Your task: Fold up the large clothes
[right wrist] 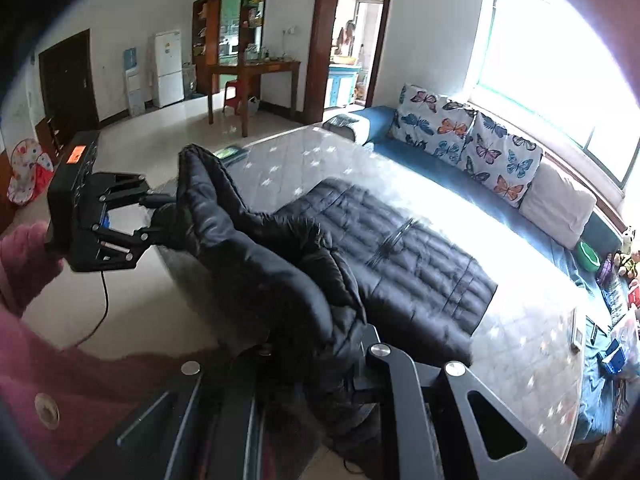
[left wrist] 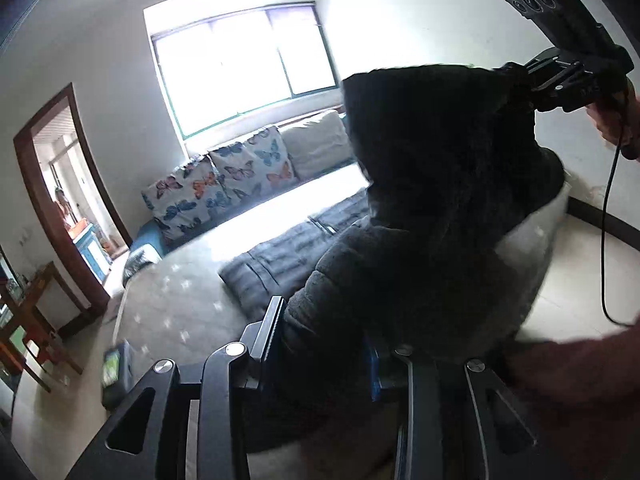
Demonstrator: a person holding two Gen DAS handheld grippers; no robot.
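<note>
While both grippers clench the near edge of the black padded jacket (right wrist: 360,248), its far part lies flat on a pale mattress (right wrist: 304,160) sprinkled with small white marks, ahead of the jaws. The left gripper (right wrist: 154,216), seen from the right wrist, grips a raised fold of the jacket at the mattress's near corner, its jaws closed on the cloth; in its own view the fabric fills the gap between its fingers (left wrist: 272,328). The right gripper (left wrist: 516,80), seen from the left wrist, holds the jacket's other raised corner up against the bright window (left wrist: 240,64), its jaws clamped on the cloth, and a hand (left wrist: 612,120) holds its handle with a black cable hanging from it. Between the two sets of jaws the lifted edge sags in a dark hump. Beyond the jacket, past the far edge of the mattress, runs a blue sofa (right wrist: 380,120) with two butterfly cushions (right wrist: 468,136) and a plain cream one (right wrist: 556,204) under the window. To the left of the right jaws, across a pale tiled floor (right wrist: 160,120), stand a wooden table (right wrist: 256,70), a red stool under it, a white fridge (right wrist: 168,68), a water dispenser and a dark door. An open doorway (right wrist: 348,40) with a dark wood frame leads to another room, where a person stands. A pink sleeve (right wrist: 48,380) fills the near left corner of the right wrist view.
</note>
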